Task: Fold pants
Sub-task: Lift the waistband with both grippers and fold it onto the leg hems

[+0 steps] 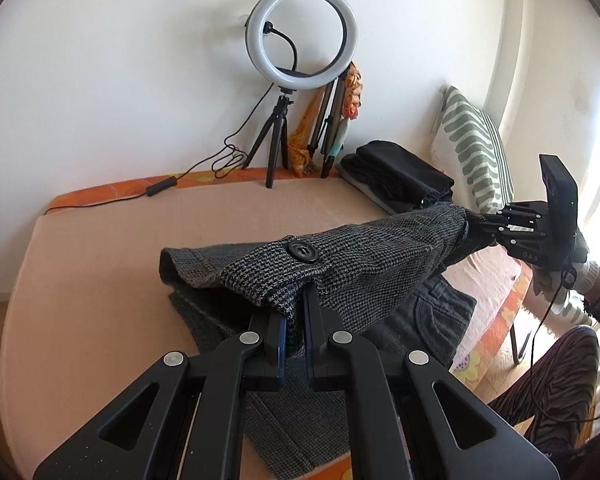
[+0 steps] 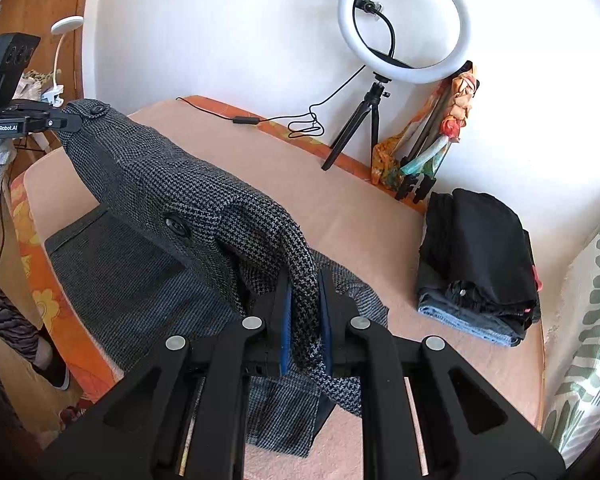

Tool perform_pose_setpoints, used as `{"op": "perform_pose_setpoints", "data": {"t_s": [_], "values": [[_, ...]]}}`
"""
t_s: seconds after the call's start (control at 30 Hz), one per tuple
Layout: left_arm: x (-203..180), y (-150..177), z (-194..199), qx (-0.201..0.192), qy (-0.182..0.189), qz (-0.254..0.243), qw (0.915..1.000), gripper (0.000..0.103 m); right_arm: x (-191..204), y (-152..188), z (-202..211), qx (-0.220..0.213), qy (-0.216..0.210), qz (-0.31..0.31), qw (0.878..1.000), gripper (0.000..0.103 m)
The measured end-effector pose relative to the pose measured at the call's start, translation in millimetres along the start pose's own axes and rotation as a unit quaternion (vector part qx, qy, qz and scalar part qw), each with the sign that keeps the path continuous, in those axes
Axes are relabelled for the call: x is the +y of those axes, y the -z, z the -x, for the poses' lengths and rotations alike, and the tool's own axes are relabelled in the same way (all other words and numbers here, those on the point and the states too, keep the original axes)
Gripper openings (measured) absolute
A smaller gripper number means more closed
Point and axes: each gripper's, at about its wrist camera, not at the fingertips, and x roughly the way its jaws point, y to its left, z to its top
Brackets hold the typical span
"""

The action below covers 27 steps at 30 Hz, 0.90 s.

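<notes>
One pair of grey houndstooth pants (image 1: 364, 264), two black buttons visible, waistband stretched left to right above the peach mattress (image 1: 100, 264), legs hanging onto it. Left gripper (image 1: 296, 320) and right gripper (image 2: 304, 304) each clamped on a waistband end. One folded clothes stack (image 2: 480, 256) far right.

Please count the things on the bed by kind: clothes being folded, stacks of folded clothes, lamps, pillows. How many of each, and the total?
Pants, held in both tongs: 1
Clothes stack: 1
Ring lamp on a tripod: 1
Striped pillow: 1
Total: 4
</notes>
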Motion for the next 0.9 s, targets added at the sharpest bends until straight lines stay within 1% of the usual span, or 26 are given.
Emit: {"op": "perform_pose_setpoints", "data": {"t_s": [0.1, 0.27, 0.4, 0.47, 0.53, 0.6, 0.67, 0.77, 0.83, 0.87, 0.9], "values": [[-3.1, 19.6, -1.2, 0.015, 0.003, 0.003, 0.9999, 0.005, 10.8, 15.5, 0.6, 0.003, 0.000, 0.005, 1.000, 0.012], [-6.3, 42.2, -3.0, 0.029, 0.007, 0.007, 0.9995, 0.005, 26.9, 39.9, 1.7, 0.015, 0.002, 0.016, 1.000, 0.012], [-9.8, 60.5, -7.9, 0.055, 0.014, 0.000, 0.9984, 0.005, 35.3, 58.9, -0.1, 0.024, 0.007, 0.024, 0.999, 0.013], [-14.0, 68.4, -10.2, 0.070, 0.014, -0.012, 0.9973, 0.005, 37.4, 65.5, -2.3, 0.029, 0.005, 0.024, 0.999, 0.013], [-17.1, 76.9, -11.8, 0.089, 0.013, -0.026, 0.9956, 0.007, 40.3, 72.9, -6.0, 0.036, 0.003, 0.028, 0.999, 0.013], [-17.4, 85.0, -12.4, 0.114, 0.016, -0.031, 0.9929, 0.012, 45.6, 80.3, -9.6, 0.046, 0.004, 0.038, 0.998, 0.013], [-16.3, 93.9, -7.7, 0.129, 0.009, -0.038, 0.9908, 0.016, 49.7, 86.4, -11.7, 0.056, 0.000, 0.046, 0.997, 0.013], [-10.5, 102.3, 6.7, 0.141, 0.003, -0.034, 0.9894, 0.016, 49.0, 91.7, -11.2, 0.066, -0.011, 0.040, 0.997, 0.017], [-5.1, 101.2, 20.5, 0.136, 0.003, -0.022, 0.9905, 0.016, 45.6, 93.4, -6.4, 0.069, -0.019, 0.027, 0.997, 0.018], [-2.8, 99.2, 28.3, 0.131, 0.006, -0.017, 0.9912, 0.016, 42.7, 94.0, -2.3, 0.067, -0.030, 0.017, 0.997, 0.022], [-1.4, 96.4, 35.7, 0.125, 0.003, -0.016, 0.9920, 0.016, 38.9, 94.8, 2.2, 0.065, -0.039, 0.003, 0.997, 0.023]]}}
